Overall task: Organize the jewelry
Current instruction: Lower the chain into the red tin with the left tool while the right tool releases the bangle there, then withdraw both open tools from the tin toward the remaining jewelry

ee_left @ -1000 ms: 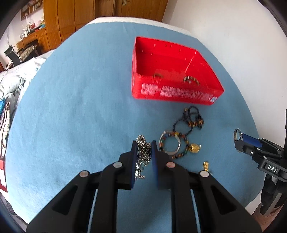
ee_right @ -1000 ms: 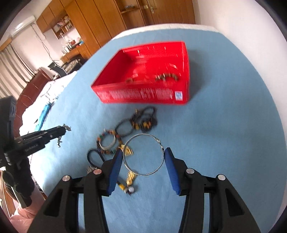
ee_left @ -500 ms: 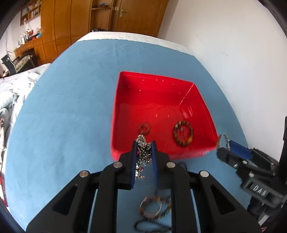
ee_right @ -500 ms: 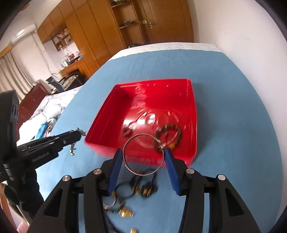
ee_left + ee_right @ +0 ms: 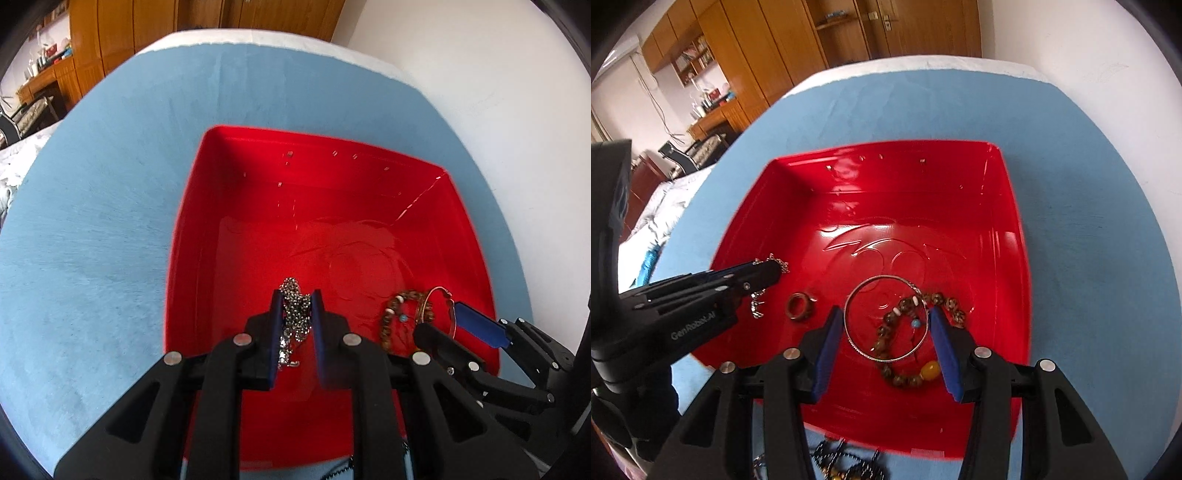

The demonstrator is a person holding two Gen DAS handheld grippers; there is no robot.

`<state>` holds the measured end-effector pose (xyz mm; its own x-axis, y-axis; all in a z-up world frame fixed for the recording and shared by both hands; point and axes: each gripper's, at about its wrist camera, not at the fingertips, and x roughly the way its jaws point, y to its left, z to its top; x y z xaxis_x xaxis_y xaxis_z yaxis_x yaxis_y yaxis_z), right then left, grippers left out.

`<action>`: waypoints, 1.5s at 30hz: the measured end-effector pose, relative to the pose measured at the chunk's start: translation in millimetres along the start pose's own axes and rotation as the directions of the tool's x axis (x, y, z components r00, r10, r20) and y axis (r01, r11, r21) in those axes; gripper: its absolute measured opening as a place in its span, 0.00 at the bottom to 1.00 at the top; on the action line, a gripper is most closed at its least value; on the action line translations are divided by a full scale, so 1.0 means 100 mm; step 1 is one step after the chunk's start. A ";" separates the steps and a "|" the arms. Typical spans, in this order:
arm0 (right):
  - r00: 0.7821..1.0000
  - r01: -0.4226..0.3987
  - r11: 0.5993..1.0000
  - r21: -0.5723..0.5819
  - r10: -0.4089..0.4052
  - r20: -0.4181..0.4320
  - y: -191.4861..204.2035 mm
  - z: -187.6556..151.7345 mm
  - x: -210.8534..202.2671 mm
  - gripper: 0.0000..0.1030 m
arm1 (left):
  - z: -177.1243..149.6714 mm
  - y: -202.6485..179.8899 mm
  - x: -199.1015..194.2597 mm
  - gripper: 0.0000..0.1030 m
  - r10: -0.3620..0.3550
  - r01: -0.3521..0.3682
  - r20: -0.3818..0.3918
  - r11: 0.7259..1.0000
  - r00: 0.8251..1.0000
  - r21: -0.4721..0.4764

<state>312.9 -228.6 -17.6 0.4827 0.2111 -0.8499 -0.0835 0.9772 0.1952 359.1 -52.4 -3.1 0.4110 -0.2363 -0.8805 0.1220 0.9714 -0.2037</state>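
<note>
Hovering over shiny red plastic tray (image 5: 1012,236): left gripper (image 5: 296,301) pinching limp, slithery silver bead chain (image 5: 293,314); right gripper (image 5: 886,325) clasping stiff thin silver bangle (image 5: 886,319) across its rim.

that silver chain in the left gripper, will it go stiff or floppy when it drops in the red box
Probably floppy: the chain bunches between the left gripper pads and dangles below. It likely piles up in the red box rather than rolling.

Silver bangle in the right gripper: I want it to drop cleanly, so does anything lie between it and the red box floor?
Yes. The brown beaded bracelet lies on the red plastic box floor directly beneath the thin silver bangle held by the right gripper.
</note>
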 end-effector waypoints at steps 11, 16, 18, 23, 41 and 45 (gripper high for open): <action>1.000 -0.005 1.000 0.002 0.005 0.023 -0.10 -0.01 -0.04 0.48 | -0.04 -0.01 -0.10 0.24 -0.006 0.006 0.014 1.000 1.000 0.007; 0.997 -0.034 0.999 0.002 0.033 0.063 -0.10 -0.14 -0.32 0.48 | -0.25 0.03 -0.44 0.24 -0.008 0.006 0.047 0.999 0.999 0.032; 0.996 -0.053 0.999 -0.002 0.053 0.070 -0.09 -0.25 -0.45 0.48 | -0.36 0.07 -0.56 0.25 -0.001 -0.001 0.049 0.999 0.999 0.041; 0.993 -0.093 0.995 -0.025 0.095 0.069 -0.03 -0.50 -0.68 0.48 | -0.64 0.17 -0.79 0.33 0.035 -0.038 0.059 0.998 0.998 0.041; 0.980 -0.183 0.981 -0.064 0.177 -0.085 0.16 -1.59 -0.88 0.48 | -1.88 0.39 -1.07 0.34 0.039 -0.037 -0.041 0.998 0.998 0.057; 0.975 -0.193 0.979 -0.064 0.184 -0.125 0.17 -1.77 -0.84 0.48 | -2.07 0.39 -1.07 0.34 0.026 -0.022 -0.059 0.998 0.998 0.057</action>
<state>116.6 -225.5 -29.5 0.3459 0.3888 -0.8539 -0.2307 0.9174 0.3242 133.1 15.7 -5.6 0.3596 -0.2093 -0.9093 0.1638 0.9735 -0.1594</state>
